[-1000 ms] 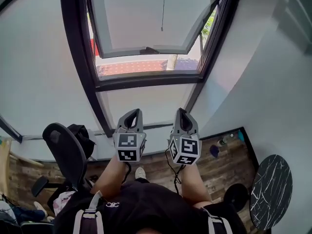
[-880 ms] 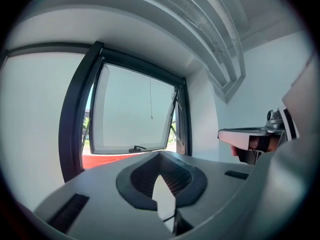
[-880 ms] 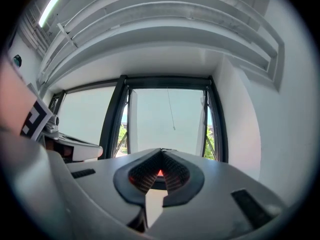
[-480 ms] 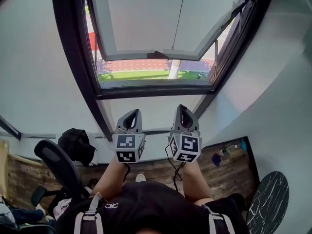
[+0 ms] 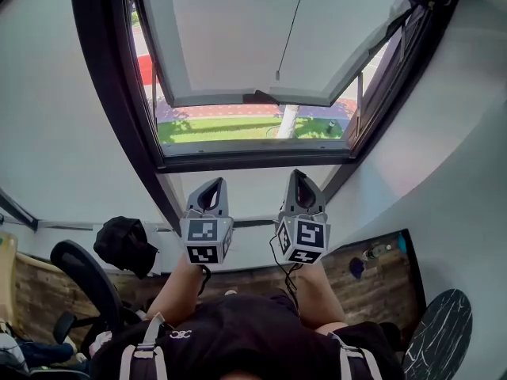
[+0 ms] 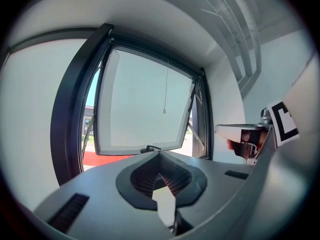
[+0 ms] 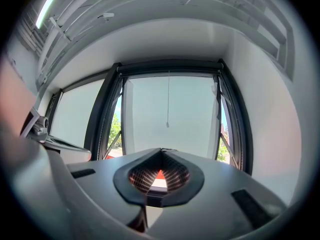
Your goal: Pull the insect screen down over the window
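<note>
Black office chair (image 5: 83, 279) and a dark bag (image 5: 125, 244) sit lower left in the head view, clear of the work path. Dark window frame (image 5: 99, 93) runs up the left and round the opening. The sash (image 5: 238, 30) is swung outward, so the opening is bare, with grass and red paving visible under it.

Insect screen is not down: no mesh across the opening. Presumably it's rolled up at the top of the frame; can't make out the housing.

Left gripper (image 5: 214, 187) is low centre, jaws closed with nothing between them, held about level and aimed at the window.

Pull cord (image 5: 291, 30) hangs down mid-opening. Likely the screen's handle, hung there to be within reach. In the right gripper view its end bob (image 7: 167, 125) sits almost straight above the jaw line, so the right one looks lined up for it.

Right gripper (image 5: 297, 176) is just beside the left, jaws also closed and empty. Both are well short of the cord.

Judgement: approach phase, and the jaws must open before any grab.

Marble-top table (image 5: 438, 335) is lower right, not involved.
</note>
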